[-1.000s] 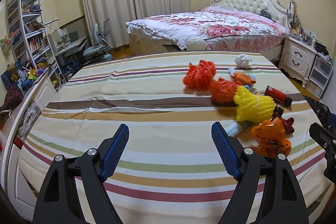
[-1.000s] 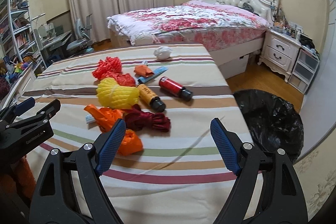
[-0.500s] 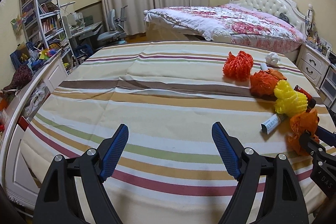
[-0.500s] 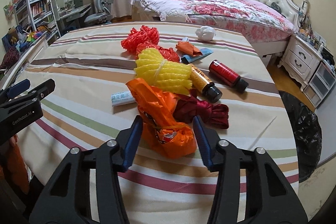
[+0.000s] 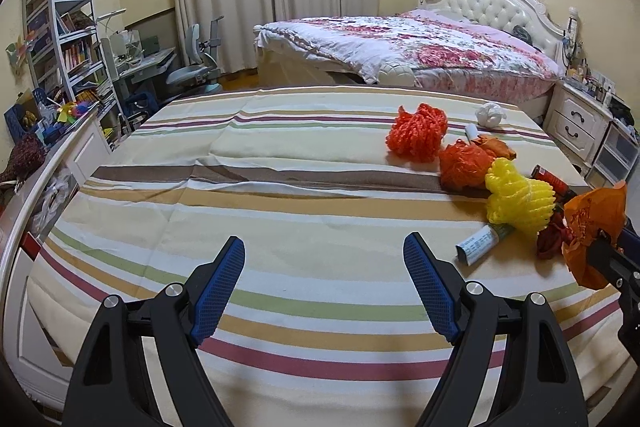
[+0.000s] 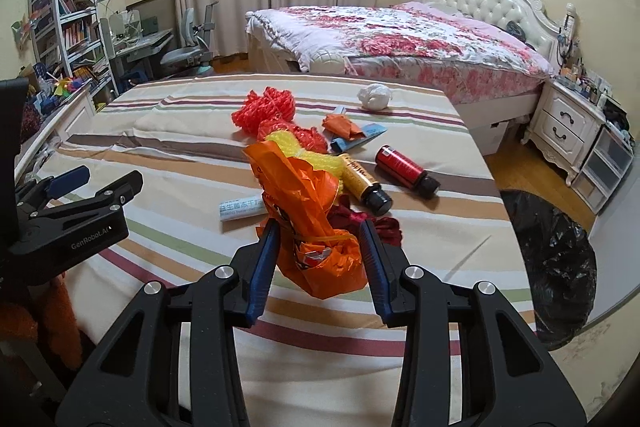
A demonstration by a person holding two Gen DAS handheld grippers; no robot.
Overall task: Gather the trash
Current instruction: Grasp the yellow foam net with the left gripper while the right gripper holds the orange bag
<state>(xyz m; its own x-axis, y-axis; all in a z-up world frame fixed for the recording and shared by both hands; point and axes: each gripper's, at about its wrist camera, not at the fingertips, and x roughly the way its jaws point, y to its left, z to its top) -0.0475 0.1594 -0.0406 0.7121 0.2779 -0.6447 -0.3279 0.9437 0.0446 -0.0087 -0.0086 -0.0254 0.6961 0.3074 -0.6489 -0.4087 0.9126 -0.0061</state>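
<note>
a: what does the right gripper do now?

b: its jaws have just been closing, and now the blue pads pinch the orange plastic bag from both sides. the bag is crumpled, its top stands up between the fingers, and it looks lifted a little over the striped sheet.

a: and the left gripper?

b: its fingers are spread wide, nothing is between them. it hangs over a bare part of the striped sheet, well apart from the trash.

a: where is the rest of the trash?

b: it lies in one group on the sheet, just behind the held bag. there is a yellow foam net, touching the red foam net behind it. another red-orange foam net is a bit farther. to the right lie an amber bottle with black cap and a red bottle, both on their sides, near each other but apart. a white tube lies flat to the left of the bag. a dark red crumpled thing is just beside the bag. far on the sheet is a white crumpled tissue, and near it a small orange wrapper on a blue packet.

a: is there a place for trash?

b: a black trash bag stands open on the floor, to the right of the bed.
</note>
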